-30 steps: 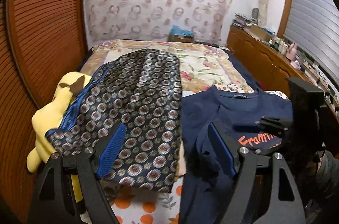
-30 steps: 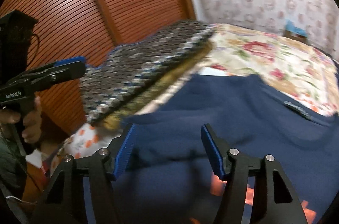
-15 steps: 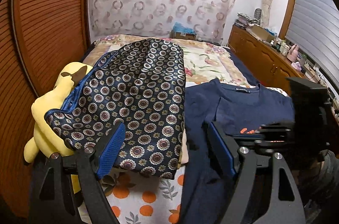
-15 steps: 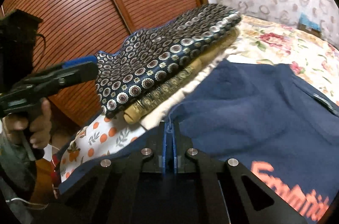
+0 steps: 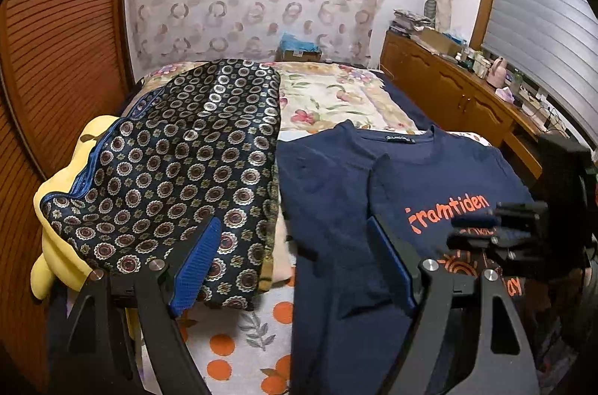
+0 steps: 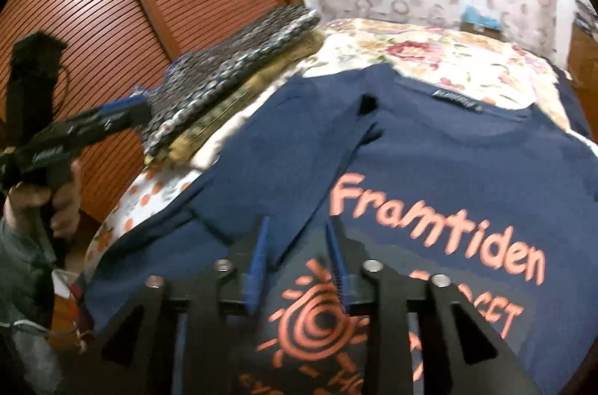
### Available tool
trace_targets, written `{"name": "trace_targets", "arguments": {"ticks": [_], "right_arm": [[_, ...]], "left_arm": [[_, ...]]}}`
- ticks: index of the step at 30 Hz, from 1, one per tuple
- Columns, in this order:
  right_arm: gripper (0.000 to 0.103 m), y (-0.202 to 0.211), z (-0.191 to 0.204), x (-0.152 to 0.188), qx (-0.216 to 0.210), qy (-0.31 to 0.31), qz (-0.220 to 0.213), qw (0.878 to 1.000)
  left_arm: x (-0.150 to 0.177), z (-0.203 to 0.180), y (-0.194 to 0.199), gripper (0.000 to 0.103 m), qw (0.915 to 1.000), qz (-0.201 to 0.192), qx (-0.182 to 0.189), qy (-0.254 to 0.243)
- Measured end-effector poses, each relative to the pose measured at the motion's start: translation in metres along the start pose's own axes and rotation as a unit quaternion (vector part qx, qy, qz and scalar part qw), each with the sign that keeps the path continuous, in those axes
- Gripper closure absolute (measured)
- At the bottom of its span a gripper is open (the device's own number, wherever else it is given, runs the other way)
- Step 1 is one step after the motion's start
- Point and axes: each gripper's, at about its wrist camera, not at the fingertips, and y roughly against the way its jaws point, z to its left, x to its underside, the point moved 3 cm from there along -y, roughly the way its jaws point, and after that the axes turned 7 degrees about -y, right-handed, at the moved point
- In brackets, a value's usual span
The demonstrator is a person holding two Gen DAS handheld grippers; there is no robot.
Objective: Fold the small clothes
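Left tongs (image 5: 295,268): open, empty, above navy T-shirt (image 5: 336,208) | right tongs (image 6: 299,268): just reopening, empty, nearer, over folded sleeve | shirt long axis: away from tongs.

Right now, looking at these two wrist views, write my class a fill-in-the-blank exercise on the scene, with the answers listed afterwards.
1. The navy T-shirt carries lettering printed in ____.
2. Its sleeve lies folded ____ over the body.
3. The stack of folded clothes sits to the shirt's ____ in the left wrist view.
4. The left hand-held gripper is ____, holding nothing.

Answers: orange; inward; left; open
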Motion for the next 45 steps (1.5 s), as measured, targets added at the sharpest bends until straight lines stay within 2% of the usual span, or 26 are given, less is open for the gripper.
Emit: {"name": "trace_targets", "arguments": {"ticks": [5, 8, 10, 13, 16, 17, 19, 21, 22, 28, 31, 34, 39, 41, 42, 45], "right_arm": [[0.059, -0.013, -0.008, -0.022, 0.018, 0.000, -0.018, 1.000], [0.059, -0.043, -0.017, -0.034, 0.023, -0.012, -0.012, 1.000], [0.059, -0.067, -0.020, -0.041, 0.018, -0.022, -0.003, 1.000], [0.059, -0.081, -0.034, -0.039, 0.003, -0.044, 0.017, 0.999], [0.061, -0.092, -0.037, -0.049, -0.004, -0.044, 0.012, 0.999], [0.065, -0.090, -0.040, -0.053, -0.010, -0.047, 0.013, 0.999], [0.085, -0.093, -0.034, -0.054, -0.027, -0.042, 0.017, 0.999], [0.099, -0.093, -0.036, -0.053, -0.024, -0.031, 0.017, 0.999], [0.100, -0.092, -0.035, -0.052, -0.024, -0.028, 0.017, 0.999], [0.100, -0.042, -0.051, -0.042, -0.020, -0.042, -0.021, 0.999], [0.100, -0.031, -0.054, -0.034, 0.015, -0.040, -0.021, 0.999], [0.088, -0.040, -0.060, -0.034, 0.059, -0.035, -0.014, 0.998], [0.087, -0.036, -0.062, -0.036, 0.043, -0.058, -0.022, 0.997], [0.076, -0.037, -0.064, -0.035, 0.043, -0.062, -0.020, 0.997], [0.066, -0.039, -0.064, -0.033, 0.043, -0.066, -0.018, 0.997], [0.065, -0.039, -0.062, -0.029, 0.033, -0.075, -0.006, 0.997]], "left_arm": [[-0.002, -0.008, 0.002, 0.022, 1.0000, -0.003, -0.003, -0.009], [-0.001, -0.010, 0.001, 0.022, 0.9999, -0.001, -0.005, -0.011], [0.000, -0.012, 0.001, 0.022, 0.9999, 0.000, -0.004, -0.011], [0.002, -0.013, -0.002, 0.022, 0.9999, 0.004, -0.003, -0.011], [0.007, -0.016, -0.007, 0.022, 0.9999, 0.011, -0.001, -0.009], [0.008, -0.016, -0.008, 0.022, 0.9999, 0.013, 0.000, -0.007], [0.010, -0.017, -0.013, 0.022, 0.9998, 0.017, 0.003, -0.006], [0.010, -0.020, -0.016, 0.022, 0.9998, 0.019, 0.005, -0.007], [0.011, -0.020, -0.017, 0.022, 0.9998, 0.020, 0.006, -0.008], [0.017, -0.032, -0.022, 0.022, 0.9995, 0.026, 0.009, -0.015], [0.020, -0.038, -0.028, 0.022, 0.9992, 0.033, 0.013, -0.018], [0.020, -0.044, -0.033, 0.022, 0.9989, 0.038, 0.010, -0.025], [0.027, -0.049, -0.041, 0.022, 0.9984, 0.049, 0.011, -0.026], [0.031, -0.051, -0.045, 0.022, 0.9980, 0.056, 0.008, -0.029], [0.033, -0.052, -0.047, 0.022, 0.9978, 0.059, 0.006, -0.031], [0.039, -0.052, -0.052, 0.022, 0.9972, 0.066, 0.000, -0.037]]}}
